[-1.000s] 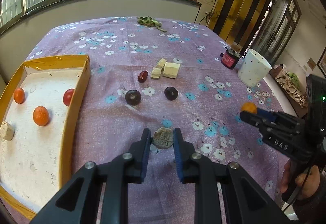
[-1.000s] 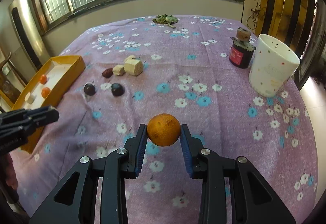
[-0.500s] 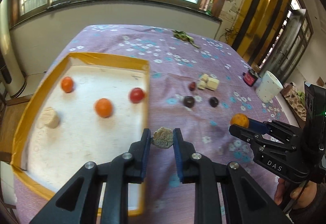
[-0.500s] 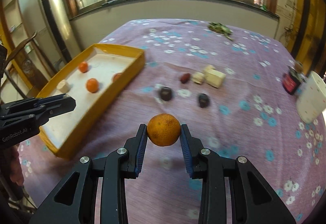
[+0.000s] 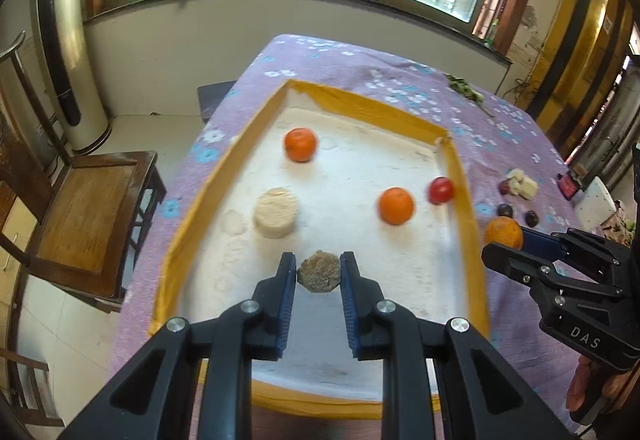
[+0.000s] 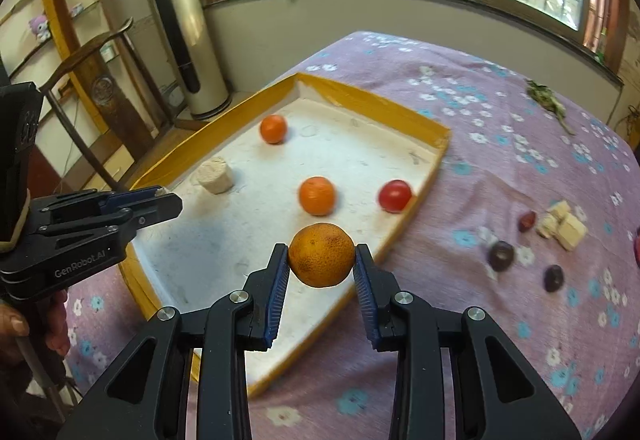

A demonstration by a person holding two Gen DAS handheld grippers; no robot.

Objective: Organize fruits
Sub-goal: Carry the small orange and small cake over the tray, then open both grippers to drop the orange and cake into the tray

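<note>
We hold a roundish brown lump [image 5: 319,271] in our left gripper [image 5: 319,276] above the yellow tray [image 5: 466,200], and an orange [image 6: 321,254] in our right gripper [image 6: 321,268] over its edge. Inside the tray: two tangerines, one red fruit, one pale puck.

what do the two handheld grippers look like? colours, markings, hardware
Both are matte black plastic. The left gripper and right gripper each have two angular cut-out fingers with ribbed blue pads and silver pivot screws. Seen from the opposite camera, the left body reads "GenRobot.AI" in grey, the right shows "DAS" in white. Bare hand on the right grip; no sleeve visible.
</note>
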